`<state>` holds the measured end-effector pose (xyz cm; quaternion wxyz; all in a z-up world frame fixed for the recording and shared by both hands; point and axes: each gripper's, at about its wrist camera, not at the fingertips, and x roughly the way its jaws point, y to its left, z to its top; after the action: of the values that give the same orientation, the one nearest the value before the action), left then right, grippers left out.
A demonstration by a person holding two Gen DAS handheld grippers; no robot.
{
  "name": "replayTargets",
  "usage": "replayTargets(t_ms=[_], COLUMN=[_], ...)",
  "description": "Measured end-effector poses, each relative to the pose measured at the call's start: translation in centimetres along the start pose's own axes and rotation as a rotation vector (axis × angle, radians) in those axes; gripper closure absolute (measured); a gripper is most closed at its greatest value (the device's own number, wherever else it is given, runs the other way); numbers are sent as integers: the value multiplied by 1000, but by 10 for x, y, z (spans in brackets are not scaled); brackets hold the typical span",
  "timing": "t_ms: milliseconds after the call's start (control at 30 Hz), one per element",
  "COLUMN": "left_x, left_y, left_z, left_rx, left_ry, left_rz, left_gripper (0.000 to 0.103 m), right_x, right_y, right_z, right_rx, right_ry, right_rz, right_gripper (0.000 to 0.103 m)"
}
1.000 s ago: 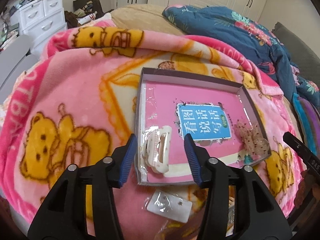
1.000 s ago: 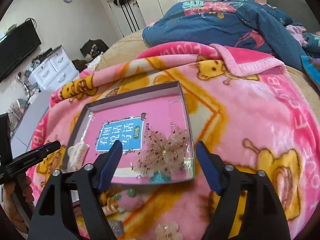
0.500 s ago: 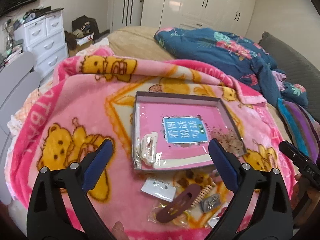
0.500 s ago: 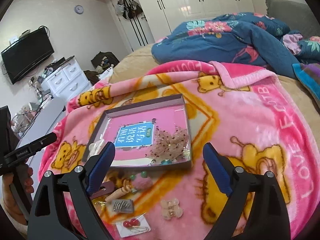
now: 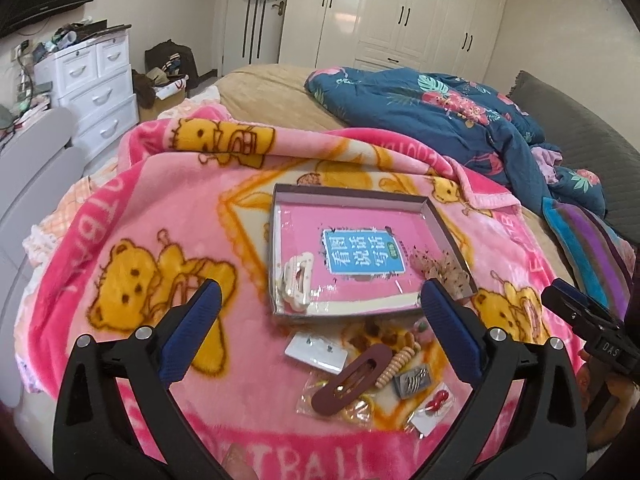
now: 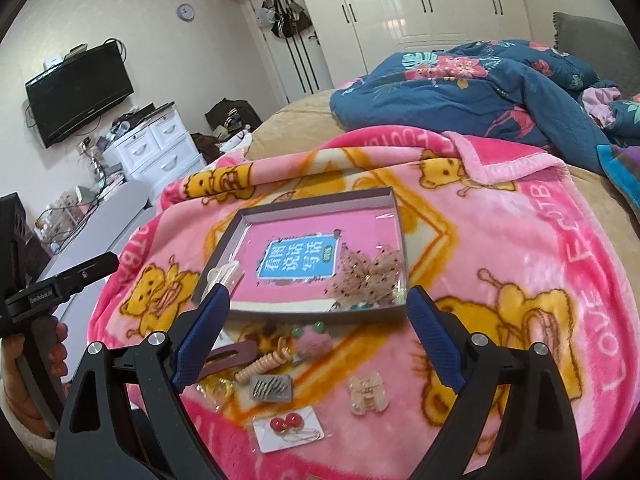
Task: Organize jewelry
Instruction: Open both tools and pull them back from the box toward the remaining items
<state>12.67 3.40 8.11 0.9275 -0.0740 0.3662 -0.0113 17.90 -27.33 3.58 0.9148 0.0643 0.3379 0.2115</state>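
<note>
A shallow grey box [image 5: 352, 199] [image 6: 320, 204] with a pink printed floor lies on the pink bear blanket. In it lie a white hair claw [image 5: 297, 279] [image 6: 226, 272] at the near left and a sparkly pink bow [image 5: 444, 270] [image 6: 370, 274] at the near right. In front of the box lie loose pieces: a brown snap clip [image 5: 352, 378], a beige coil tie [image 6: 266, 364], a grey clip [image 6: 271, 387], red earrings on a card [image 6: 286, 428], a beige small claw [image 6: 368, 396], a white earring card [image 5: 316, 351]. My left gripper [image 5: 320, 334] and right gripper [image 6: 316, 338] hover wide open and empty above them.
A blue floral duvet [image 5: 432, 120] is heaped at the far right of the bed. A striped cloth [image 5: 588, 248] lies at the right. White drawers [image 5: 96, 88] and a grey bench [image 5: 28, 168] stand to the left of the bed.
Both grippers have pulled back and up from the box and opened wider. The white claw and the bow stay in the box; the loose pieces in front have come into view.
</note>
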Motion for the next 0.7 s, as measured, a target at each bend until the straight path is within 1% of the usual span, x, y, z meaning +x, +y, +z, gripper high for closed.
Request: replayTargets(t_ms=[200,300,467,700], left_x=[-3,-5,-5,0], left_y=[3,4,6,5], left_z=[-15,-22,-33,-51], left_rx=[6,6,6,44], left_ry=[11,18,30,64], left_rz=[12,12,16,30], left_gripper=[10,10,10,10], right_x=[-2,-3,-3,3], right_y=[9,13,20,33], right_z=[-14,-18,-28,-45], right_rx=[-27,-37,-51,-88], right_ry=[20,25,45,91], right_rz=[10,14,22,33], right_gripper=[13,11,10,10])
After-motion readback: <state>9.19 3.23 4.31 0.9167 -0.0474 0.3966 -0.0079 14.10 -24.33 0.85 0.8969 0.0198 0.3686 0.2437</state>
